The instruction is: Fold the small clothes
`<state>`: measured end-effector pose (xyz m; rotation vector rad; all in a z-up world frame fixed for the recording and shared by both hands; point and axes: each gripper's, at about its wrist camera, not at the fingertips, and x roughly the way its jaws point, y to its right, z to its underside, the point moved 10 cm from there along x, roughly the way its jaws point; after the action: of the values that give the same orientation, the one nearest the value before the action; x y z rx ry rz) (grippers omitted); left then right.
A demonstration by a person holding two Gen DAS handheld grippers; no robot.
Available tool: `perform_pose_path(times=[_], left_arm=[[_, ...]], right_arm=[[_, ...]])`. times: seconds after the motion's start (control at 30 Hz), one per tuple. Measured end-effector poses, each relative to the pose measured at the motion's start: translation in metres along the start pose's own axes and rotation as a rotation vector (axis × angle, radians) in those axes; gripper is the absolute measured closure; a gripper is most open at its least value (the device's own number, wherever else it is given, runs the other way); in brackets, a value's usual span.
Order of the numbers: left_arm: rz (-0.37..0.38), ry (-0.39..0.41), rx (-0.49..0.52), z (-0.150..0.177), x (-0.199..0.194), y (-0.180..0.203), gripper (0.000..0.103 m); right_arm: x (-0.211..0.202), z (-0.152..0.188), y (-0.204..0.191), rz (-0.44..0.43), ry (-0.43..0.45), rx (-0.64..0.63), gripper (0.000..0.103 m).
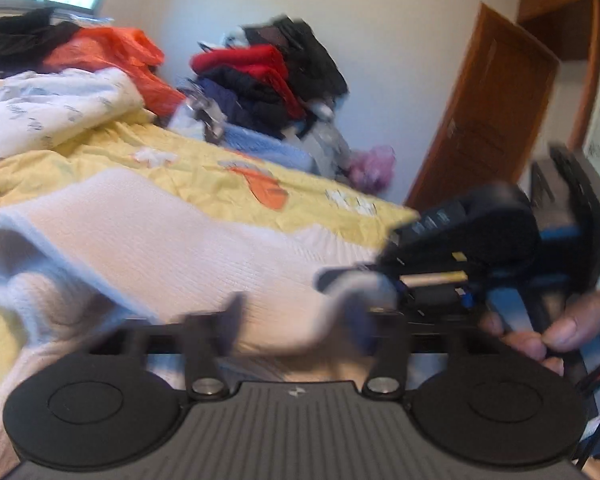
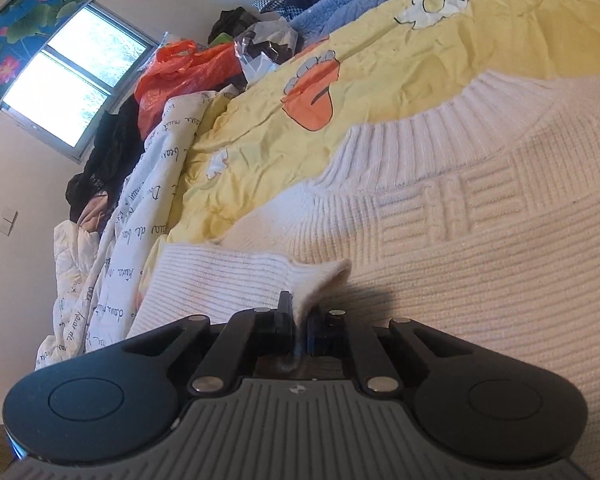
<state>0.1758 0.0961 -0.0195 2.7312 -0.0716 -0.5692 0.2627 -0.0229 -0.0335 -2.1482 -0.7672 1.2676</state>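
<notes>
Right tongs (image 2: 298, 326): together, clamped on a sleeve cuff (image 2: 320, 280) of the sweater (image 2: 480, 248), a cream ribbed knit lying on the bed (image 2: 400, 68). Left tongs (image 1: 296, 316): fingers apart, straddling a raised fold of the same sweater (image 1: 160, 240); the view is blurred, so contact cannot be told. Right hand (image 1: 572, 328): seen from the left camera on its tool's handle, just beside the left tongs. Sweater body: spread flat on the yellow sheet, collar (image 2: 420, 128) toward the far side. Step in hand, as judged: folding the sleeve across the chest. To do it well, keep the cuff pinched, carry it low and level over the body, lay it straight, and pin the shoulder line with the left tongs so the knit does not drag. Beyond: white quilt (image 2: 140, 200), orange bag (image 2: 176, 76), clothes pile (image 1: 268, 80), window (image 2: 72, 76), door (image 1: 488, 120).
</notes>
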Motion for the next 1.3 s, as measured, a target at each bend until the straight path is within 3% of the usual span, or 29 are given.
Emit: perform_pose_path(times=[0.03,0.07,0.13,0.7,1.07,1.3], left_arm=[[-0.008,0.066,-0.023,-0.006,-0.008,-0.004,0.001],[-0.015,0.127,-0.043,-0.011,-0.017,-0.009,0.001],[-0.041,0.161,-0.05,-0.015,-0.022,-0.012,0.001],[-0.083,0.133,0.051,-0.011,-0.017,0.0,0.001],[-0.09,0.105,0.059,-0.008,-0.012,0.0,0.001],[-0.098,0.071,0.056,-0.005,-0.007,-0.001,0.001]], right_arm=[[-0.005,-0.003,0.001,0.003,0.008,-0.011,0.092],[-0.01,-0.006,0.003,0.003,0.013,-0.017,0.092],[-0.02,-0.011,0.006,-0.003,0.018,-0.025,0.092],[-0.125,-0.049,0.1,0.14,0.117,-0.029,0.093],[-0.156,-0.033,0.141,0.156,0.126,0.004,0.093],[-0.155,-0.017,0.161,0.163,0.126,0.032,0.094]])
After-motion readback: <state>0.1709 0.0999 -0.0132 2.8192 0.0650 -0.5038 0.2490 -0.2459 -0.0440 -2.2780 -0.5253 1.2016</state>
